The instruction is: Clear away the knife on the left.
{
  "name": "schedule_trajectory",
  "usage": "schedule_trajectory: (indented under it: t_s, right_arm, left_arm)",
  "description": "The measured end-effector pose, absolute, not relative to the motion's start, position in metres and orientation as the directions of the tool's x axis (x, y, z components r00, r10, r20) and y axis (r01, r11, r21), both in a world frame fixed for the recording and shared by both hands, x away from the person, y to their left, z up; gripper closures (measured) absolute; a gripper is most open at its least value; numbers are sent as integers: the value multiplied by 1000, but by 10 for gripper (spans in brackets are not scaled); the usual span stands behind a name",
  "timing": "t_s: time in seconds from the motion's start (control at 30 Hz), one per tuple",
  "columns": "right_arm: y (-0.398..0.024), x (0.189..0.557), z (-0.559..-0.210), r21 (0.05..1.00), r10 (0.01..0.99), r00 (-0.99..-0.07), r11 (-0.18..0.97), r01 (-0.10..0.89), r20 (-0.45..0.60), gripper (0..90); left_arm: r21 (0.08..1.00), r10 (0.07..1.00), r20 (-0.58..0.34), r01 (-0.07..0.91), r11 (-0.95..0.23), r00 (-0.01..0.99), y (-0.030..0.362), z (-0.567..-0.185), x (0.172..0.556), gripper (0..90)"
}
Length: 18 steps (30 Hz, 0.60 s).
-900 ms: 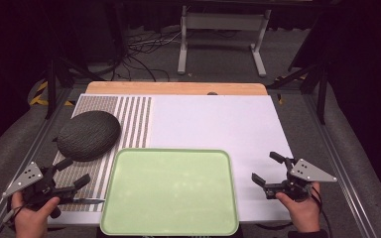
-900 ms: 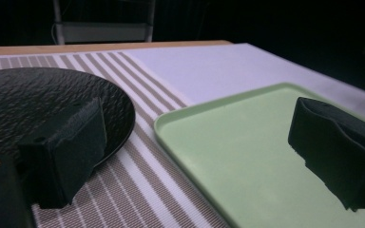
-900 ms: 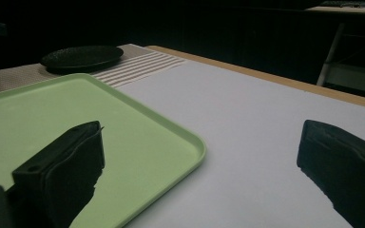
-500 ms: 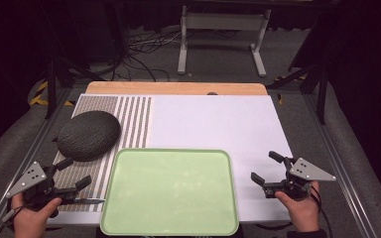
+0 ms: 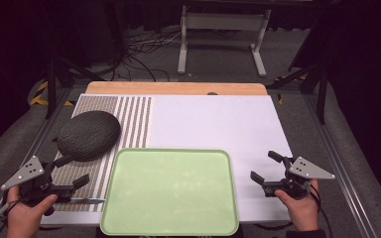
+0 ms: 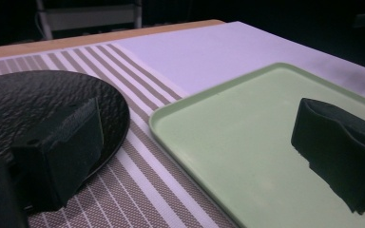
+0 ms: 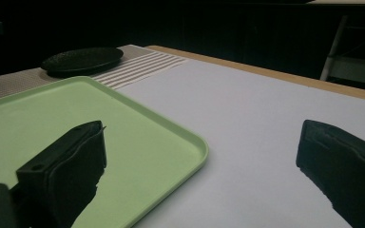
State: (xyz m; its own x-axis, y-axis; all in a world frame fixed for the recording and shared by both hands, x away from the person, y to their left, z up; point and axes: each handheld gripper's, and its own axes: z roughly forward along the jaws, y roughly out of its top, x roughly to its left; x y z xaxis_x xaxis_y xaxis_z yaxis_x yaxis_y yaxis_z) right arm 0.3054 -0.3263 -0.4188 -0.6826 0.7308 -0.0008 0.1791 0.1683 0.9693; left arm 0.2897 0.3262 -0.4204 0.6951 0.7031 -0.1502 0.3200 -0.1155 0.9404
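— Anything changing down at the near edge?

— Hardly. Since a moment ago both hands are keeping their places. The left gripper (image 5: 73, 169) is hovering over the striped mat (image 5: 134, 119) with its jaws spread wide and nothing between them. The right gripper (image 5: 262, 165) is waiting over the white sheet (image 5: 213, 119), also gaping and empty. I'd say the work is not really starting yet.

— And the things they're going for?

— The green tray (image 5: 173, 150) is lying empty between the two grippers at the near edge. The black plate (image 5: 88, 135) is sitting just beyond the left gripper, on the mat, close to the tray's far left corner.

— Are the gripper views adding anything?

— The left gripper view is showing the plate's pebbled surface (image 6: 38, 99) and a strip of mat between it and the tray's rim (image 6: 180, 102), so they're apart. From above, I'm also seeing a slim blade-like thing (image 5: 92, 201) by the left hand, possibly a knife. Farther back the wooden edge (image 5: 178, 88) is showing.
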Motion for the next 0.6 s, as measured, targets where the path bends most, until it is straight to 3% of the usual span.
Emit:
schedule_trajectory:
  t_s: [0.6]
  right_arm:
    - [-327,311,-425,960,716,-699,196,198,-1,33]
  left_arm:
    - [842,647,-34,371,-393,761,326,-401,294,91]
